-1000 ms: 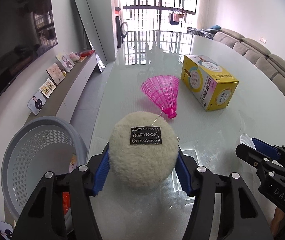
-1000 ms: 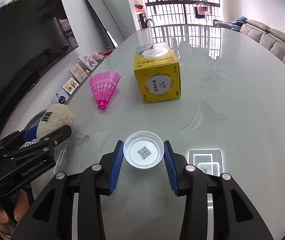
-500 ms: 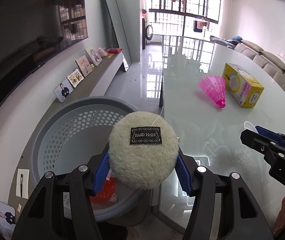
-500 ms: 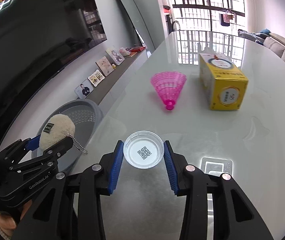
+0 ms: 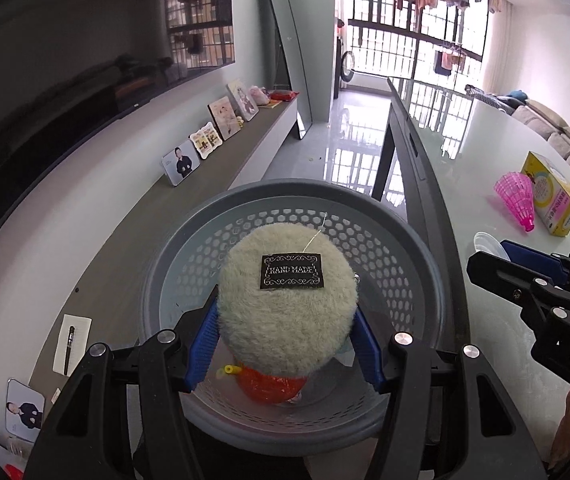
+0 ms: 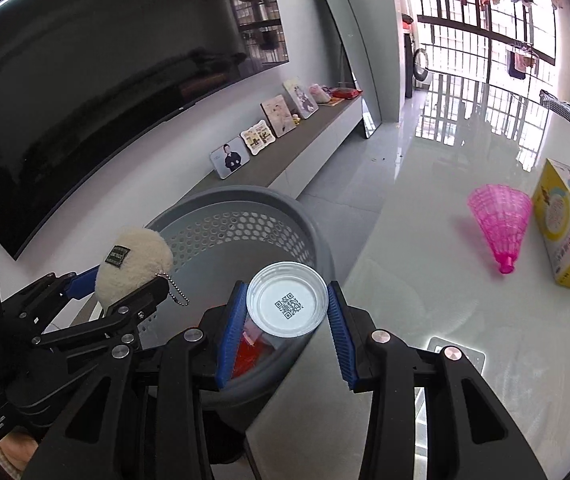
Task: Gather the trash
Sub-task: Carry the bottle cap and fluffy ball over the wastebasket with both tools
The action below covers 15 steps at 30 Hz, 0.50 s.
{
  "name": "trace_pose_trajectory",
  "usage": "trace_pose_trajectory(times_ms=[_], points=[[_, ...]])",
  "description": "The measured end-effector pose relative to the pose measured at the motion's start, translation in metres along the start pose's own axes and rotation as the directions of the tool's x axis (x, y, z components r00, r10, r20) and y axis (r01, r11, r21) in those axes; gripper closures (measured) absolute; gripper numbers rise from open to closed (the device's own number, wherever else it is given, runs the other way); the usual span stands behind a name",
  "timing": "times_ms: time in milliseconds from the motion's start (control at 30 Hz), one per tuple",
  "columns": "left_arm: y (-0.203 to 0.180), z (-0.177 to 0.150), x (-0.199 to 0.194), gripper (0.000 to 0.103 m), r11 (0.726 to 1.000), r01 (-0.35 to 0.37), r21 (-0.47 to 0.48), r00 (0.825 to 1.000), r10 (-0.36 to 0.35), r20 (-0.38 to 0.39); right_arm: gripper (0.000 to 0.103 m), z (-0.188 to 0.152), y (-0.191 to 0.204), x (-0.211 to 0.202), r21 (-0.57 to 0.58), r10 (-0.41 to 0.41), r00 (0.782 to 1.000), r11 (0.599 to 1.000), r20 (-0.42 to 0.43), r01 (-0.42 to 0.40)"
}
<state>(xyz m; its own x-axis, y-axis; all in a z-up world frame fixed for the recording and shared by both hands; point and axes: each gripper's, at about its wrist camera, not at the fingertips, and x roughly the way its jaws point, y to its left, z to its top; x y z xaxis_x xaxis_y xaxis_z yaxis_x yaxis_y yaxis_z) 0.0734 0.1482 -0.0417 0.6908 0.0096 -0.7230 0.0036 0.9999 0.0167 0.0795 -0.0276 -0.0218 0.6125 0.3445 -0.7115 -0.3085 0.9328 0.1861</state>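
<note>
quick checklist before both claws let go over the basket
1. Left claw shut on the fluffy pompom: ok.
2. Pompom over the open grey basket: ok.
3. Right claw shut on the plastic lid: ok.
4. Lid fully inside the basket rim: cannot tell, it sits near the table-side edge.
5. Basket has room: ok, only red trash at the bottom.
6. Pompom's bead chain free of the claw: cannot tell.
</note>
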Motion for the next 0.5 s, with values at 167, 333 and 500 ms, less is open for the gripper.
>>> trace_pose_trajectory(times_ms=[167,333,500], points=[[0.011,0.001,0.015,0.045,1.0,-0.007,-0.011,1.0,0.007,-0.017,0.064,0.011,0.016,0.027,-0.027,0.018,0.999,0.999,-0.032,-0.018],[0.019,0.001,0.03,0.045,1.0,-0.002,-0.023,0.999,0.001,-0.041,0.064,0.013,0.019,0.047,-0.017,0.025,0.997,1.0,-0.068,-0.026],[0.023,0.001,0.041,0.045,1.0,0.005,-0.026,0.998,-0.006,-0.059,0.064,0.01,0.017,0.056,-0.006,0.021,0.996,1.0,-0.091,-0.022]])
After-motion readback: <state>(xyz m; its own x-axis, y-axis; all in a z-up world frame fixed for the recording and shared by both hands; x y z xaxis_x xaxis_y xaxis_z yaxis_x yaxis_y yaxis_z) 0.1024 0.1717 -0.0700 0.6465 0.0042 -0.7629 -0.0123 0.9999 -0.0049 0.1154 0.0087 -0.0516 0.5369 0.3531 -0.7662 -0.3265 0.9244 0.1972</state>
